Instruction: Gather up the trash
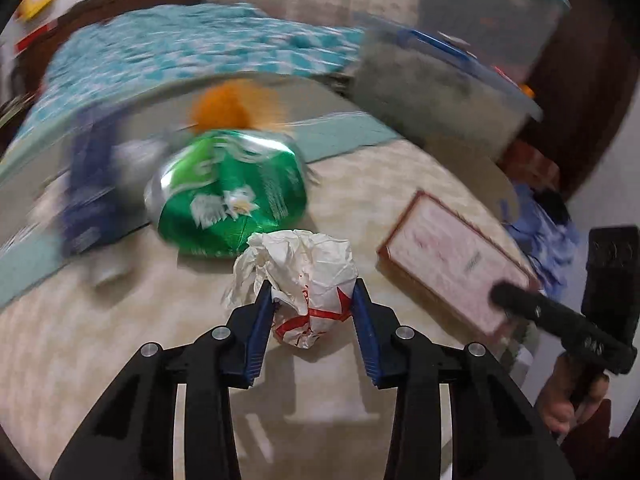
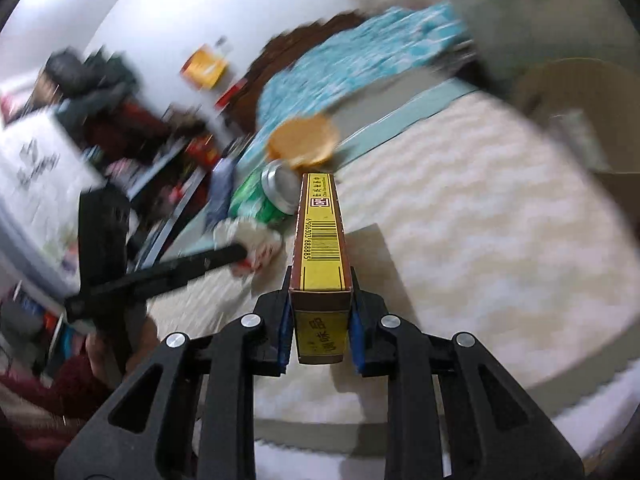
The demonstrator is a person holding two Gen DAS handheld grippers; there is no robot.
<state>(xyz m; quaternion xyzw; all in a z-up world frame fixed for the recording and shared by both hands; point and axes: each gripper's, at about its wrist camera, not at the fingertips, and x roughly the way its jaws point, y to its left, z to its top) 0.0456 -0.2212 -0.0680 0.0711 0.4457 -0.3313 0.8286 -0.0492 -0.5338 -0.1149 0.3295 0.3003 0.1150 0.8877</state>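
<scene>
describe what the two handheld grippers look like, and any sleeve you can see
The left gripper and right gripper look alike: black angular plastic linkages with round silver pivot pins and blue ribbed pads lining the jaws. A dark red sleeve shows at the wrist.

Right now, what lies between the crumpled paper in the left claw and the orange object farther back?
In the left wrist view, a crushed green can lies between the crumpled paper and the blurred orange object. The left claw is clamped on the paper.
</scene>
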